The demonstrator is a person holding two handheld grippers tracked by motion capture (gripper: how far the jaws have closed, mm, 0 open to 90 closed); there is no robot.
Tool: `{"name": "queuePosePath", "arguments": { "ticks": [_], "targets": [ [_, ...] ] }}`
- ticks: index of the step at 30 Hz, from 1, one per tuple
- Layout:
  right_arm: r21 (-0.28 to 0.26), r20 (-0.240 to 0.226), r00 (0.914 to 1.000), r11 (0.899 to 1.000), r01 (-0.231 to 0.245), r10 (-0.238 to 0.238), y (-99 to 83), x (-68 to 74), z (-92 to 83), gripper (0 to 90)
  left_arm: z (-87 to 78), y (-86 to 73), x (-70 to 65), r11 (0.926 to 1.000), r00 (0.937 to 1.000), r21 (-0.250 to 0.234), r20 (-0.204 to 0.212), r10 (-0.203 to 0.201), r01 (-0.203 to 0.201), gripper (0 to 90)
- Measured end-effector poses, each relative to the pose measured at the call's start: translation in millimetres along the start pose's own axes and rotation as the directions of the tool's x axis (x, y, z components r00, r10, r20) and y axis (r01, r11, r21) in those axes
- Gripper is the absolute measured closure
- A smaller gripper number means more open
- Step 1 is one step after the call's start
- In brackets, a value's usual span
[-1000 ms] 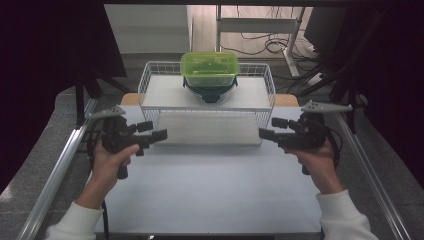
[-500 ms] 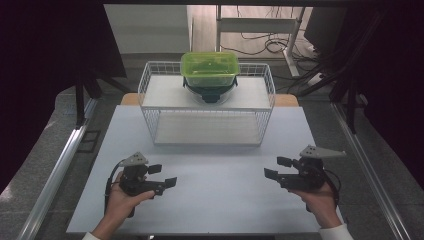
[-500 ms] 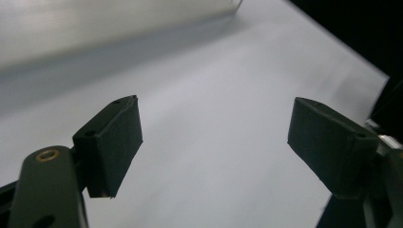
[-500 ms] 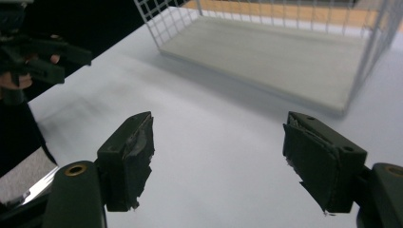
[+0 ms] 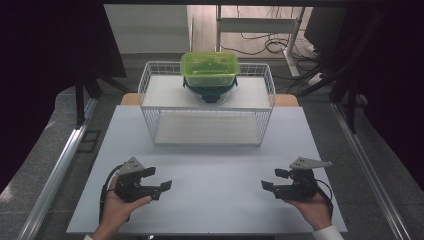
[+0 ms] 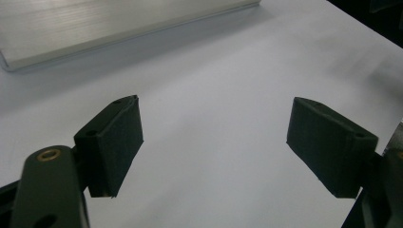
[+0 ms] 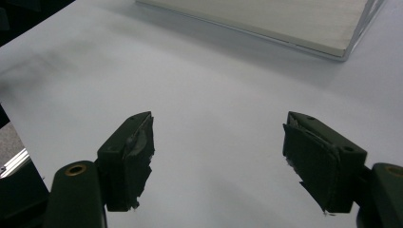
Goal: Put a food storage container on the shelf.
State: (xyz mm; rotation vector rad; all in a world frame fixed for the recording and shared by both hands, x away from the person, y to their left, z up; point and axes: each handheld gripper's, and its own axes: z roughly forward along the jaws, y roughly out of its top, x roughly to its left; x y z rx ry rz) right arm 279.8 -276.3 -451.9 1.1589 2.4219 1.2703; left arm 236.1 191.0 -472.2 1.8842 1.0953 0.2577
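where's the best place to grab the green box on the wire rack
Probably by its two short ends, under the rim. The green box sits level on a dark, bowl-like thing on the rack, with its long side facing the person. The left gripper and right gripper are open, so each could take one end from its own side. A single pinch across the lid looks too wide.

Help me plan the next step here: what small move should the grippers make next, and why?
Probably raise both toward the green container on the wire basket. The left gripper and right gripper sit low over the white table, open and holding nothing, well short of the basket.
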Motion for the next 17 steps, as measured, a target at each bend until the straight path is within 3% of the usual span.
{"name": "queuePosePath", "arguments": {
  "ticks": [17],
  "targets": [
    [-0.028, 0.016, 0.9999, 1.0, 0.005, -0.005, 2.5, -3.9, -3.9, 22.3, -2.0, 4.4, -3.2, 0.9998, 0.9996, -0.011, -0.024, 0.015, -0.015, 18.3]
  ]
}}
